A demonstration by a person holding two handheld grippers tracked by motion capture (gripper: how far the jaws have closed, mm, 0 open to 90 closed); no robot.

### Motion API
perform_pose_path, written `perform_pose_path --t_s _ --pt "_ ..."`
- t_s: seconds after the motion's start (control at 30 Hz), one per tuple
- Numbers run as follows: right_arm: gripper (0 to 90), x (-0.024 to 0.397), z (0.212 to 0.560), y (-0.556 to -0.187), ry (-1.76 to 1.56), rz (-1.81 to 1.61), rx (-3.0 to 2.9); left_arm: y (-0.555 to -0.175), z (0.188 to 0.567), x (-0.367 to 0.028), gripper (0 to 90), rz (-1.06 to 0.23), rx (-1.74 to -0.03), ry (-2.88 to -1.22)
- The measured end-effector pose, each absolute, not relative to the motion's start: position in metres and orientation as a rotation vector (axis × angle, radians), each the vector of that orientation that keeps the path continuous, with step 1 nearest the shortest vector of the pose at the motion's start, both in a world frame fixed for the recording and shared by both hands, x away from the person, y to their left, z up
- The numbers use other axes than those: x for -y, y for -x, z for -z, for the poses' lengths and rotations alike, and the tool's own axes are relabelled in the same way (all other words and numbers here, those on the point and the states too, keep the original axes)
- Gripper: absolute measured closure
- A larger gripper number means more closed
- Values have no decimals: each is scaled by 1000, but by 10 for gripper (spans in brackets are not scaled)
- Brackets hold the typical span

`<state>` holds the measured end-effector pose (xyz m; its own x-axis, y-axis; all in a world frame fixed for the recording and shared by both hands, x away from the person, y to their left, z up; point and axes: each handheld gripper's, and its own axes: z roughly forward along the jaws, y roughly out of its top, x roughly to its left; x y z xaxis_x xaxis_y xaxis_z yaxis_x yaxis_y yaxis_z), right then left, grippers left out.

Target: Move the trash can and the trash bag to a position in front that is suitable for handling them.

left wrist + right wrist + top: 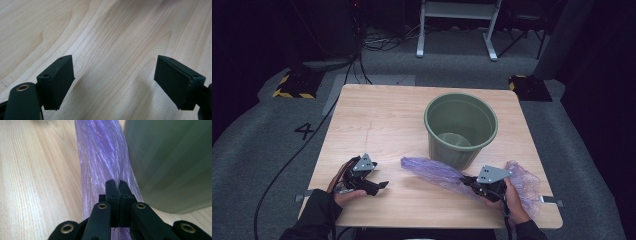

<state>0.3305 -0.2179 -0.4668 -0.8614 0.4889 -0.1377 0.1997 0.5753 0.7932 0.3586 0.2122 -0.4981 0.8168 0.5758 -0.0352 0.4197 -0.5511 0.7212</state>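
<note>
Now pinching the purple plastic bag (pixel 447 175) in the right gripper (pixel 473 183), fingers closed on a bunched fold just in front of the green bin (pixel 460 127), likely for lining it; left gripper (pixel 381 186) spread wide, empty, left of the bin.
</note>
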Motion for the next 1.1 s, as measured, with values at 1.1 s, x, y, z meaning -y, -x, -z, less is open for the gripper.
perform_pose_path --t_s 1.1 --pt "896 231 435 -317 -482 -1357 -2331 -366 504 -212 146 -294 -728 -2252"
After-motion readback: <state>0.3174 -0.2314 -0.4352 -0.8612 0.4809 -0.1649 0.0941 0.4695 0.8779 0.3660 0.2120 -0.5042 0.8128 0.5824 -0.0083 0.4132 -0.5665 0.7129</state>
